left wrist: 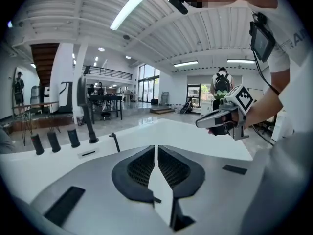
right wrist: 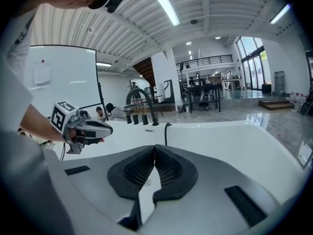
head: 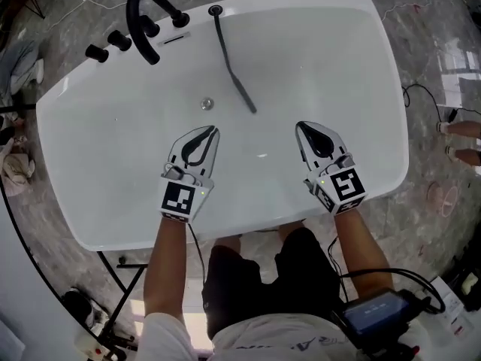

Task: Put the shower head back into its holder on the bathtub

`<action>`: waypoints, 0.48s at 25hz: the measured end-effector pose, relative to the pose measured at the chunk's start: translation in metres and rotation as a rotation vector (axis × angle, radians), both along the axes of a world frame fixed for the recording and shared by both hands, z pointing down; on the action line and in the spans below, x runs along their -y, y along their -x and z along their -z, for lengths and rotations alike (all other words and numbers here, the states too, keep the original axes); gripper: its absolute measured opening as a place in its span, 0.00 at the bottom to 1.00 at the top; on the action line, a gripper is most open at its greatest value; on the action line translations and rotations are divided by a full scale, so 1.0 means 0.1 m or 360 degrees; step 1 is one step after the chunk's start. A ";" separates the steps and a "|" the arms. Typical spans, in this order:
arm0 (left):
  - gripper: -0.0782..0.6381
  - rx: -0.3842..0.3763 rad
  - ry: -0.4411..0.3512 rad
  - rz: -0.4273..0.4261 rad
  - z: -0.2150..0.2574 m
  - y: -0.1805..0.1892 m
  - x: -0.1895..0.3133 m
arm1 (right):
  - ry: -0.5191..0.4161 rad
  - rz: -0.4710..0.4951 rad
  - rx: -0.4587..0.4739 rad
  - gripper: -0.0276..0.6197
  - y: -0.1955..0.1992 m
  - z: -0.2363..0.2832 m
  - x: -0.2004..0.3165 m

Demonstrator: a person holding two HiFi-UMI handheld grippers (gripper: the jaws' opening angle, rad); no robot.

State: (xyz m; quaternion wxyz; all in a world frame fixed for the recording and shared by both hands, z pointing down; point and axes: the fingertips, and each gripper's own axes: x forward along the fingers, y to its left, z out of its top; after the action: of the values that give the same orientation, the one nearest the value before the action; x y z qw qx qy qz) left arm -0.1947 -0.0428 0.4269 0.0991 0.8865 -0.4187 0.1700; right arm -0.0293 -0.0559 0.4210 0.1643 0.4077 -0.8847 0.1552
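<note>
left tool (head: 213, 134), right tool (head: 302, 128), closed over bathtub (head: 323, 51)

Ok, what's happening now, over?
Left tongs, right tongs shut, empty. Slim black shower head lying in white bathtub, untouched. Nothing blocking.

My left gripper (left wrist: 156, 153) fills the bottom of the frame, jaws pressed together, nothing between the dark ribbed pads (left wrist: 142, 168). Just past them the white bathtub (left wrist: 195, 138) spreads out, rim bright. Far left on its deck I've got three black knobs (left wrist: 53, 141) in a row, then the tall black faucet (left wrist: 84, 106) beside them, with a small dark slot (left wrist: 88, 153) in front. A thin black stem (left wrist: 114, 142) stands at the rim right of the faucet; I can't tell what it is. On the right, the right gripper (left wrist: 201, 124) hovers over the tub, its marker cube (left wrist: 242, 98) tilted. Way back, a person (left wrist: 222, 82) stands on the glossy floor.
</note>
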 end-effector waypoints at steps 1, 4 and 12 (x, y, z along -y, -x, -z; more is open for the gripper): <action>0.13 0.0023 0.0032 -0.0007 -0.18 -0.07 0.09 | 0.0012 0.0010 -0.0003 0.06 -0.02 -0.15 0.06; 0.14 0.0153 0.0112 -0.0051 -0.75 -0.23 0.29 | 0.0068 0.0017 -0.0007 0.06 -0.07 -0.60 0.19; 0.23 0.0600 0.0212 -0.0395 -2.19 -0.50 0.59 | 0.0143 0.0147 -0.0061 0.06 -0.13 -1.57 0.39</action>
State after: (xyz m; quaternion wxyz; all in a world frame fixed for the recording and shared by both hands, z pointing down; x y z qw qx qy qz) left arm -0.1445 -0.1019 0.6460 0.0557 0.8754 -0.3053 0.3706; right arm -0.0161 -0.0948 0.5778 0.2064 0.3614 -0.8914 0.1792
